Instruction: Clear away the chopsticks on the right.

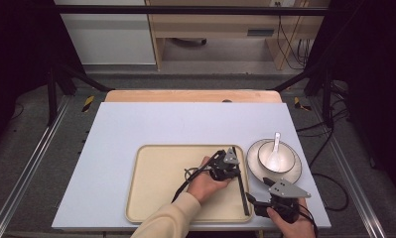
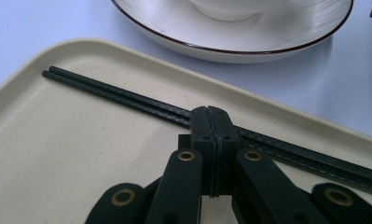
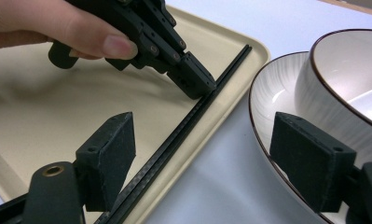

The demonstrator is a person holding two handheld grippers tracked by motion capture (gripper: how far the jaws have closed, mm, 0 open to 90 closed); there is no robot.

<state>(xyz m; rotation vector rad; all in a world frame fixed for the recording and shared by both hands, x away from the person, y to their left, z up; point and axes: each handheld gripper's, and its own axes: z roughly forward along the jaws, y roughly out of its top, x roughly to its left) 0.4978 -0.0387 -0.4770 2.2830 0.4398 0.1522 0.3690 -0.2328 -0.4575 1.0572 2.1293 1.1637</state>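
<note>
A pair of black chopsticks (image 1: 244, 191) lies along the right edge of a beige tray (image 1: 156, 188). My left gripper (image 1: 235, 171) reaches over the tray, held by a hand. Its jaws are shut tight together with nothing between them. In the left gripper view its tip (image 2: 209, 114) rests right at the chopsticks (image 2: 118, 93). The right gripper view shows that tip (image 3: 197, 84) touching the chopsticks (image 3: 193, 116). My right gripper (image 1: 259, 191) sits at the table's front right corner. It stands open (image 3: 209, 158), its pads astride the tray's edge and bare table.
A white plate (image 1: 290, 176) with a dark rim holds a white bowl (image 1: 277, 156) and a spoon (image 1: 276, 141), just right of the tray. The plate (image 3: 277, 93) lies close to my right gripper's right pad. A light table top (image 1: 136, 124) stretches behind the tray.
</note>
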